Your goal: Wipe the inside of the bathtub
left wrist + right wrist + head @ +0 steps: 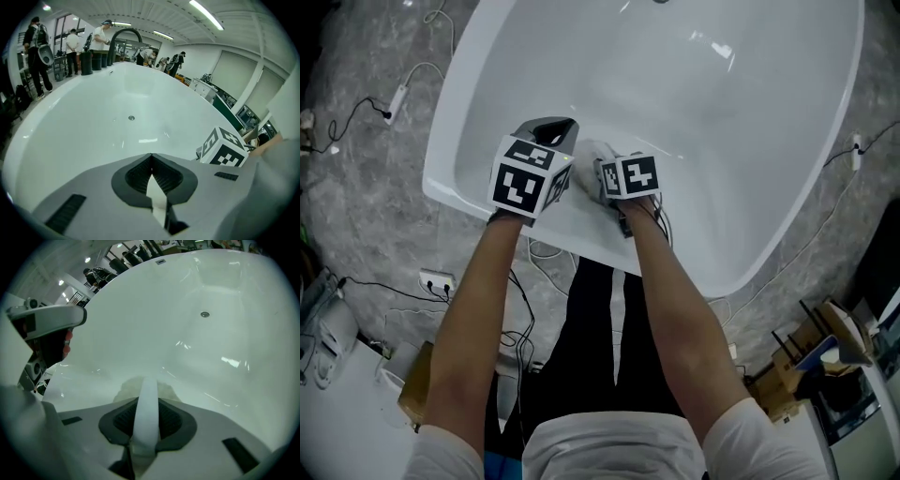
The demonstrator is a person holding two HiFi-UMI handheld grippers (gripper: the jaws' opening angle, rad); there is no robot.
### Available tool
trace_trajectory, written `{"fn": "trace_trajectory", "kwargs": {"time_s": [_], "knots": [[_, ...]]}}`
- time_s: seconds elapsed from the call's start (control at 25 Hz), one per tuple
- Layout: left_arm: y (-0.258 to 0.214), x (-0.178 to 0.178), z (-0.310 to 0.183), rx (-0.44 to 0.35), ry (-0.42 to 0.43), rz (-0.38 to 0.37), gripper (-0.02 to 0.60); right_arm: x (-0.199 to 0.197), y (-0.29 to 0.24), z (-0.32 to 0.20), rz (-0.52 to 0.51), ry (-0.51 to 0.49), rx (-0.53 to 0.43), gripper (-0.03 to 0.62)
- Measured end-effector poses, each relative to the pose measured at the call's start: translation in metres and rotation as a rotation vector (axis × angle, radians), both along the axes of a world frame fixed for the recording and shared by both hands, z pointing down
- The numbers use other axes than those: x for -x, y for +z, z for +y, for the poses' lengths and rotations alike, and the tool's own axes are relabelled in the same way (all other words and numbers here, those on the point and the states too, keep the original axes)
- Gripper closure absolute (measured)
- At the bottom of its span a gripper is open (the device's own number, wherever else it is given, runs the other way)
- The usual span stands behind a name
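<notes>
- White glossy bathtub [750, 141]: both grippers sit at its near end, just inside the rim. The wall looks slick, so a hard stroke could skid.
- Left gripper [151, 154]: jaws closed tip to tip and empty, close beside the other. It may knock into it.
- Right gripper [147, 394]: clamped on a narrow fold of cloth.
- Cloth [124, 391]: pale wad against the tub wall. Dragging it could pull the fold free, and bare jaws would scrape.
</notes>
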State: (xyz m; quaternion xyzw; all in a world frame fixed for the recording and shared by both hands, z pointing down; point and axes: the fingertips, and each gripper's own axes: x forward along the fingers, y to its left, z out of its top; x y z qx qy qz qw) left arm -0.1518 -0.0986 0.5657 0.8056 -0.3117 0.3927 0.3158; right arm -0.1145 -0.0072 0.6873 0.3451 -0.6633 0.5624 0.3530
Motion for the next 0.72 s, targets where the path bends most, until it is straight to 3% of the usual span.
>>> {"fn": "trace_trajectory", "kwargs": {"time_s": [0.72], "knots": [[0.056,-0.097,0.065,0.114,0.221,-0.026,0.569,-0.115,0.011,0.055,0.094,0.061,0.056,0.5]]}}
